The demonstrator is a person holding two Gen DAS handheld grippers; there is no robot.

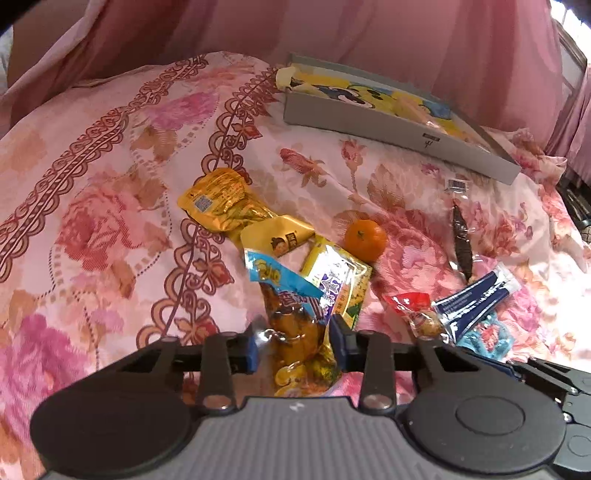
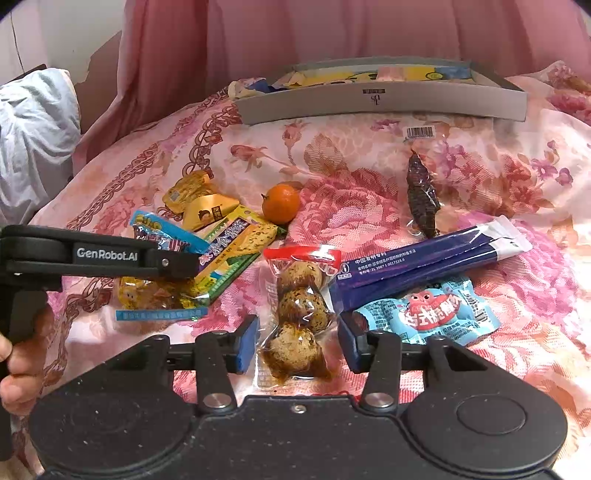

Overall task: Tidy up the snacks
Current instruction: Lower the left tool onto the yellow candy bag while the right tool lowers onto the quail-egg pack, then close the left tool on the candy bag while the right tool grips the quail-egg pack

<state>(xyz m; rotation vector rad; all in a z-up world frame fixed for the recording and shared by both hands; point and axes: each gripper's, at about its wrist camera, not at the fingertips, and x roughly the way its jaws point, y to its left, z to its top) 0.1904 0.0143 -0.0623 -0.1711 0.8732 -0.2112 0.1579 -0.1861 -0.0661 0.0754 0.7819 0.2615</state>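
Snacks on floral bedspread, pink curtain

Both wrist views look low across the bedspread (shared snacks).

This is a bedroom in a home. A bed covered with a pink floral quilt fills both views, pink curtains hang behind it, and a bundle of white fabric lies at the bed's side. Snack packets, a mandarin and a shallow grey cardboard box lie on the quilt.
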